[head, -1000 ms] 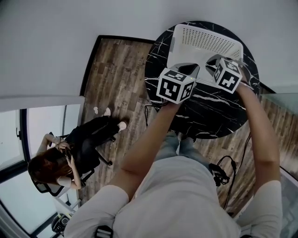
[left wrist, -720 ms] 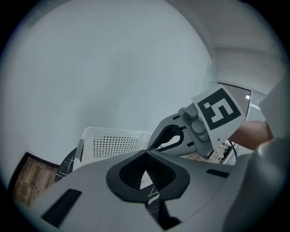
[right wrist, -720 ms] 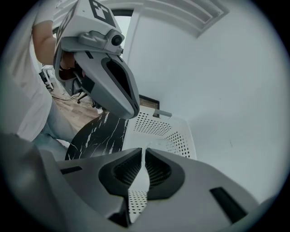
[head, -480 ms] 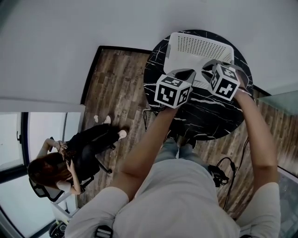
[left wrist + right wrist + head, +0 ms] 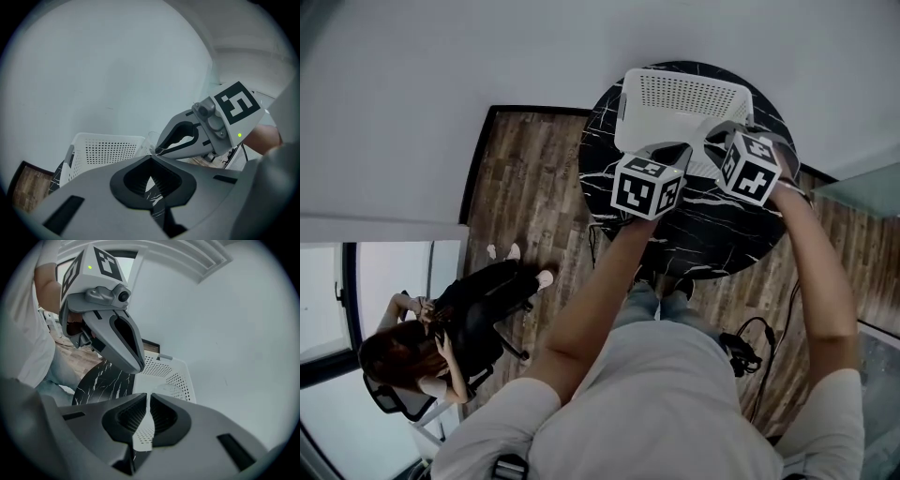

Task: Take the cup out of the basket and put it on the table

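A white perforated basket (image 5: 684, 98) stands at the far side of the round black marble table (image 5: 712, 234). In the right gripper view a clear cup (image 5: 166, 390) shows faintly inside the basket (image 5: 174, 373), just beyond my jaws. The left gripper view shows its rim (image 5: 150, 139) beside the basket wall (image 5: 103, 150). My left gripper (image 5: 670, 150) and right gripper (image 5: 722, 131) hover side by side over the basket's near edge. Both are shut on nothing. In the head view the cup is hidden by them.
A person sits on an office chair (image 5: 459, 319) on the wood floor, left of the table. A dark cable (image 5: 750, 347) lies on the floor by my right leg. A pale wall rises behind the table.
The head view has shifted a little, so table and basket sit further left and lower in the picture. Both grippers stay at the basket's near edge, shut as before.
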Demonstrator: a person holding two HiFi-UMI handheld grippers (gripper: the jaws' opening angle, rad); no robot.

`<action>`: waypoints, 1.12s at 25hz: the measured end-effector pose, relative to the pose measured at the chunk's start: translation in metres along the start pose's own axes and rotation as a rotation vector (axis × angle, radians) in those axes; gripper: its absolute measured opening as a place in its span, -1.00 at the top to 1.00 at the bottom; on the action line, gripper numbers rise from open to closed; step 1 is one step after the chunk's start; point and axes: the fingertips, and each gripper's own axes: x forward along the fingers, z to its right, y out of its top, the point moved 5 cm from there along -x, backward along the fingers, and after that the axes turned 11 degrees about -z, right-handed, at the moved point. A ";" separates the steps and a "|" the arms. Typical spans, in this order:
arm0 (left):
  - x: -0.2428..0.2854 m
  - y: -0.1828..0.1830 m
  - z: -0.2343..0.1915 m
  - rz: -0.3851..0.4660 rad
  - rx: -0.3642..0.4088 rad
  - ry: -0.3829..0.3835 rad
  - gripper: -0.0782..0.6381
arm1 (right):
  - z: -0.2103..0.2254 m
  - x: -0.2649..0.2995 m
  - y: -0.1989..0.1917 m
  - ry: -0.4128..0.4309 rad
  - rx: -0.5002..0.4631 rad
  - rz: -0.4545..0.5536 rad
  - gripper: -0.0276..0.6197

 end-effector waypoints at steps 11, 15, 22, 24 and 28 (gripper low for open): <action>0.041 0.000 0.041 -0.054 0.058 -0.086 0.79 | -0.002 -0.025 -0.056 -0.040 0.080 -0.051 0.83; 0.055 0.006 0.064 -0.063 0.087 -0.127 0.79 | -0.006 -0.038 -0.081 -0.055 0.115 -0.075 0.83; 0.084 0.010 0.105 -0.092 0.137 -0.195 0.79 | -0.013 -0.056 -0.129 -0.077 0.185 -0.122 0.83; 0.092 0.010 0.115 -0.099 0.146 -0.211 0.79 | -0.017 -0.060 -0.142 -0.077 0.202 -0.134 0.83; 0.106 0.008 0.132 -0.115 0.162 -0.240 0.79 | -0.026 -0.061 -0.164 -0.069 0.227 -0.156 0.83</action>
